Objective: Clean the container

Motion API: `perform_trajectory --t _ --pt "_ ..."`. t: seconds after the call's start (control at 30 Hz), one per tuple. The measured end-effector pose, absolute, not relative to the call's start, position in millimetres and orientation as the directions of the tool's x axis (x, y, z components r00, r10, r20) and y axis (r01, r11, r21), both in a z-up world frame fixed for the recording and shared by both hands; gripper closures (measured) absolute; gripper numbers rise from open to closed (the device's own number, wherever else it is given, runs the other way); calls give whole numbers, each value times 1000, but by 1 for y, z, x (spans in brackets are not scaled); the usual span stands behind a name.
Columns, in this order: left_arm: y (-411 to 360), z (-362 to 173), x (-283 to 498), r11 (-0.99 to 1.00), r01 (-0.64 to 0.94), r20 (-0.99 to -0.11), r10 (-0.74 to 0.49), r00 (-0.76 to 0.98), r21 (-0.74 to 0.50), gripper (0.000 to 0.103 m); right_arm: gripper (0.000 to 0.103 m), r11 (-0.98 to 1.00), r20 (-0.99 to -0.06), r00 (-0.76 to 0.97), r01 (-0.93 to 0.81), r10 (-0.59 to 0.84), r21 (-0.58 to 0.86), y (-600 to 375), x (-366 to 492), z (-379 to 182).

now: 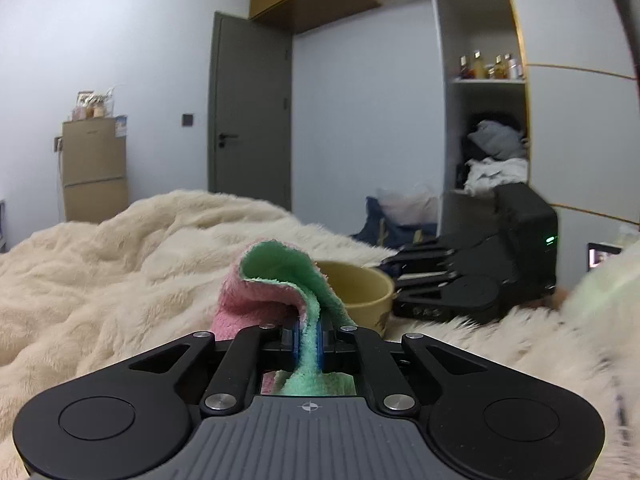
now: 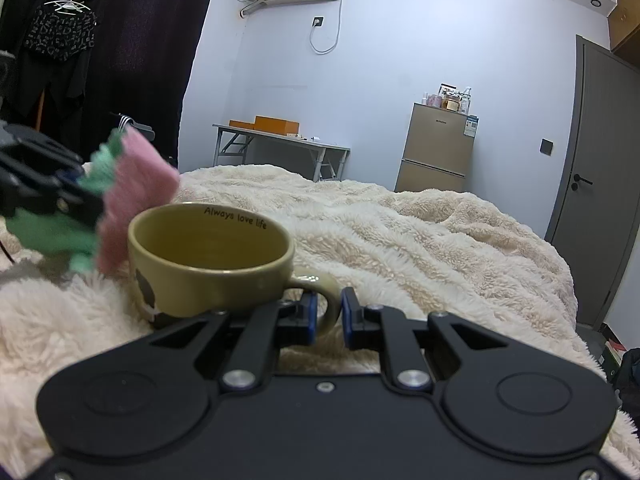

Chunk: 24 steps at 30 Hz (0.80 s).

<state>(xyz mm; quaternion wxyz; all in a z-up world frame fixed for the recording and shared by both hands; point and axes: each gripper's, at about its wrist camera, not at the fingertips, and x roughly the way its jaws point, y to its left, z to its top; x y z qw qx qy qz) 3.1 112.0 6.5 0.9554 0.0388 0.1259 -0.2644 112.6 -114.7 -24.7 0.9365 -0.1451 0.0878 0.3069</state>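
An olive-yellow mug [image 2: 208, 256] sits on a fluffy cream blanket [image 2: 420, 248], with "Always love life" printed inside its rim. My right gripper [image 2: 329, 312] has its blue pads on either side of the mug's handle [image 2: 316, 280], closed on it. My left gripper [image 1: 308, 332] is shut on a pink and green cloth [image 1: 272, 280], which stands up from the fingers. The cloth [image 2: 136, 184] hangs just left of the mug and a little above its rim. In the left wrist view the mug [image 1: 360, 288] shows behind the cloth, with the right gripper [image 1: 394, 280] at its right side.
The blanket covers a bed [image 1: 100, 280] all around the mug. Behind it are a grey door [image 1: 248, 112], a small fridge [image 2: 436, 148], a folding table [image 2: 280, 140] and an open wardrobe [image 1: 488, 100] with clothes and bottles.
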Motion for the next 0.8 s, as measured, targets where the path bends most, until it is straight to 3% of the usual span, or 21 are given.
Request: perform_trajectory --t 0.2,0.57,0.73,0.8 --pt "102 -8 16 861 504 -320 -462 827 59 95 90 770 -255 797 -599 547 -220 -113 111 -25" --pt "99 -14 21 861 496 -342 -435 833 113 80 90 769 -254 797 -599 548 -221 -114 109 -24" --pt "101 -16 24 861 502 -364 -445 818 75 81 90 769 -254 797 -599 548 -222 -115 110 -24" --pt "103 -17 23 858 511 -364 -459 810 53 94 90 769 -254 797 -599 548 -221 -115 111 -24"
